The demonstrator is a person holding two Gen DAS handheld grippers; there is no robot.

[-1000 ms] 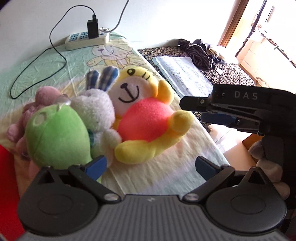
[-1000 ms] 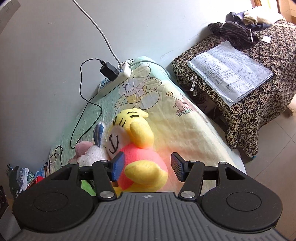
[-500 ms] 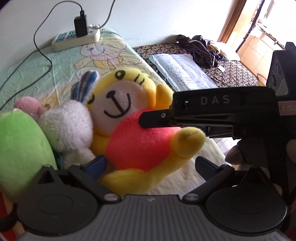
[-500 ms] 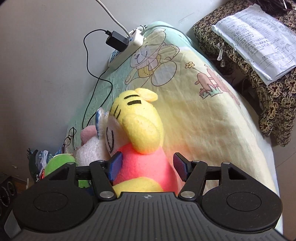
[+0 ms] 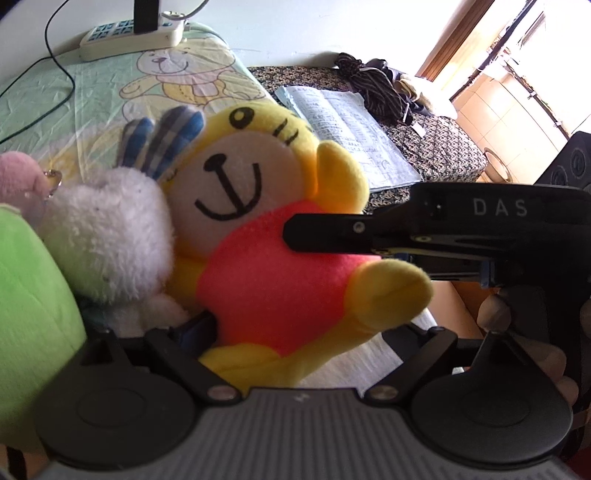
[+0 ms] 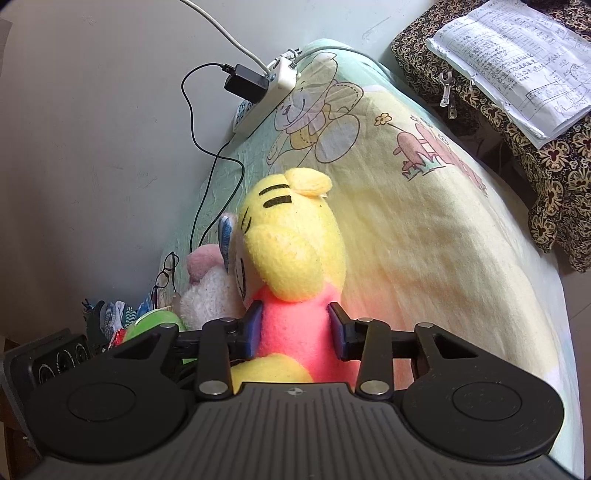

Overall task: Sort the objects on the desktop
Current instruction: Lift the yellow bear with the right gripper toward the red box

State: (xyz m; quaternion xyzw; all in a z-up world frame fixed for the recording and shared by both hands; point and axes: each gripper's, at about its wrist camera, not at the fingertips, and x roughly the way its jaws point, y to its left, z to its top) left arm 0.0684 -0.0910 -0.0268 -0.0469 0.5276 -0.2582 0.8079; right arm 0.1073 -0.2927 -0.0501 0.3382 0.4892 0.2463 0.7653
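A white power strip (image 6: 266, 98) with a black charger (image 6: 245, 83) plugged in lies on the cartoon-print bedsheet (image 6: 424, 229). Handwritten papers (image 6: 517, 62) rest on a floral-covered bench (image 6: 554, 166); eyeglasses (image 6: 166, 271) lie near the wall.

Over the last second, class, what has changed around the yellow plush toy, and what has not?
The right gripper moved in and its jaws closed onto the pink body of the yellow plush toy. The left gripper came closer, jaws open around the toy. The white bunny, green plush and power strip stayed put.

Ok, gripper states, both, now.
Left gripper: open, jaws straddling the yellow plush toy.
Right gripper: shut on the yellow plush toy's pink body.
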